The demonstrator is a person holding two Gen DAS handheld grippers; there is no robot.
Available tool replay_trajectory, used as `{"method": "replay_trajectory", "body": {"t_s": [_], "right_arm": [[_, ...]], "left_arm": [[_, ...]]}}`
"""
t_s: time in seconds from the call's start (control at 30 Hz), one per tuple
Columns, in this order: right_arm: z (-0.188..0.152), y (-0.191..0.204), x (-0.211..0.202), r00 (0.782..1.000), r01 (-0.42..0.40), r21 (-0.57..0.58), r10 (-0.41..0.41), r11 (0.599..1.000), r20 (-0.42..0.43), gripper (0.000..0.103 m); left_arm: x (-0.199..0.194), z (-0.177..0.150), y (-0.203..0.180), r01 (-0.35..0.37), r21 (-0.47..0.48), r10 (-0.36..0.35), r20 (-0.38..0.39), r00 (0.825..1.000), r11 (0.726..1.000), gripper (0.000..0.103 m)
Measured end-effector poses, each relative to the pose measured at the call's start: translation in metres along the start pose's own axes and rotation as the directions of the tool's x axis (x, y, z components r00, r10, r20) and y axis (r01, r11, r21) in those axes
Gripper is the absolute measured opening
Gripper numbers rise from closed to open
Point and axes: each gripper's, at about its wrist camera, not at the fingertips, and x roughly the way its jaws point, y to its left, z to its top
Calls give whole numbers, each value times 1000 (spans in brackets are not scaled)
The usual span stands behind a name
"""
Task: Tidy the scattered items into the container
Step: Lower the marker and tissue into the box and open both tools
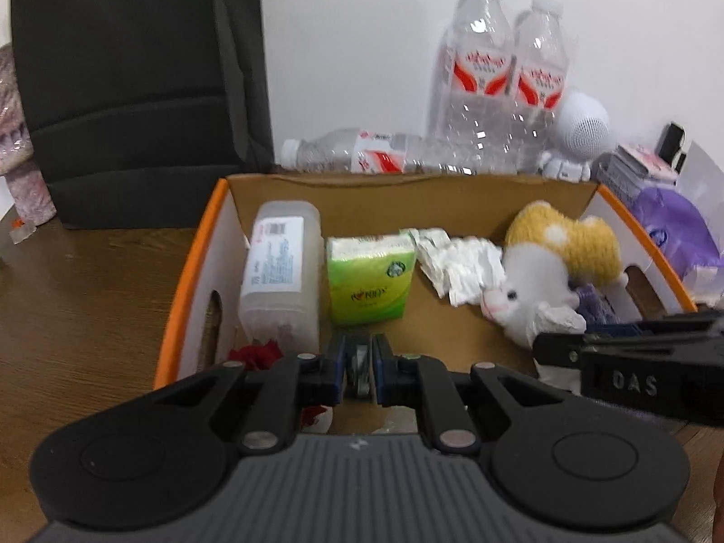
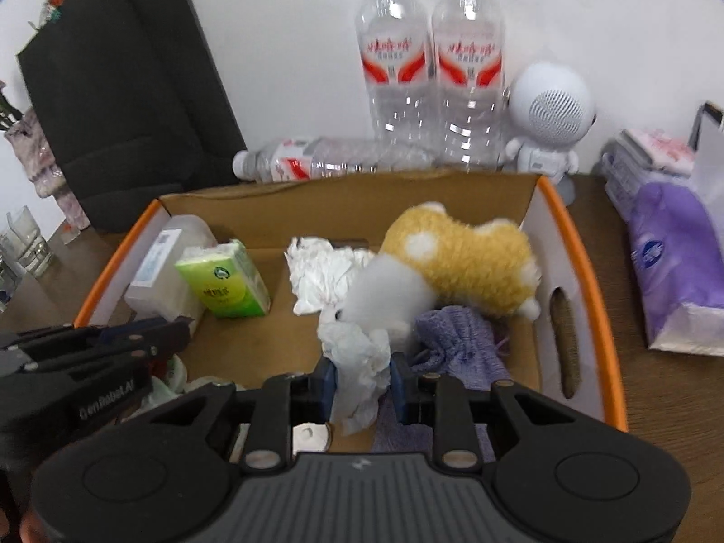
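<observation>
Left wrist view: the left gripper (image 1: 360, 364) has its jaws clamped on a small grey item (image 1: 360, 369), hard to identify, over the near edge of the cardboard box (image 1: 190, 280). Green tissue pack (image 1: 370, 278) lies at 12 o'clock.

Right wrist view: the right gripper (image 2: 362, 387) pinches a crumpled white tissue (image 2: 359, 364) inside the box, plush toy (image 2: 452, 262) at 1 o'clock.

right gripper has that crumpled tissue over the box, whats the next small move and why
Probably open the right gripper and let the crumpled tissue drop. It hangs pinched between the pads, already inside the cardboard box above the purple cloth, so it should land inside.
</observation>
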Motion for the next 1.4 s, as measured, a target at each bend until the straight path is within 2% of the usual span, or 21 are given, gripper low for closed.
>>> {"method": "replay_trajectory", "body": {"t_s": [0.1,0.17,0.23,0.27,0.37,0.47,0.53,0.7,0.8,0.9,0.97,1.03,1.1,1.13,1.17,1.23,1.4], "right_arm": [[3,0,10,999,13,1,-13,1000,-41,26],[5,-3,17,997,13,19,-11,1000,-70,29],[6,-4,22,995,21,33,-17,999,-94,31],[7,-4,24,994,31,28,-28,999,-103,34],[4,-2,28,990,58,2,-57,998,-125,52],[-3,0,27,991,77,-21,-78,997,-109,52],[-7,1,25,990,94,-7,-94,996,-102,52],[-16,13,20,985,131,3,-130,991,-110,59],[-16,18,19,984,129,-4,-129,992,-122,62],[-11,11,12,987,88,58,-80,994,-137,56],[-7,7,0,990,70,81,-58,994,-131,56],[-3,3,-13,990,61,89,-48,994,-132,57],[0,0,-27,991,55,91,-43,994,-130,62],[1,-3,-34,991,51,94,-39,994,-125,64],[2,-4,-40,992,48,100,-36,994,-123,66],[1,-9,-51,993,44,113,-31,993,-118,67],[-5,-10,-75,992,59,117,-45,991,-117,69]], "left_arm": [[9,-3,0,7,1,-7,-30,1000,1000,16],[15,-5,1,-5,5,5,-47,999,1000,25],[20,-8,1,-1,21,2,-59,998,1000,28],[20,-8,1,0,27,1,-56,998,1000,32],[20,-7,1,1,33,1,-48,999,999,41],[21,-7,-1,17,80,-12,-57,998,997,51],[21,-7,-3,10,116,-4,-56,998,993,51],[24,-8,8,24,103,-17,-65,998,994,51],[19,-10,8,34,89,-27,-79,997,995,55],[8,-6,12,49,49,-44,-90,995,998,67],[0,-1,13,55,29,-52,-95,994,998,78],[-9,2,11,53,34,-49,-103,993,998,84],[-19,3,9,41,33,-37,-102,994,999,90],[-24,3,8,23,29,-20,-96,995,999,99],[-29,3,8,1,28,2,-88,996,1000,103],[-41,5,7,-8,32,11,-74,997,999,103],[-68,4,7,-11,25,13,-97,995,1000,103]]}}
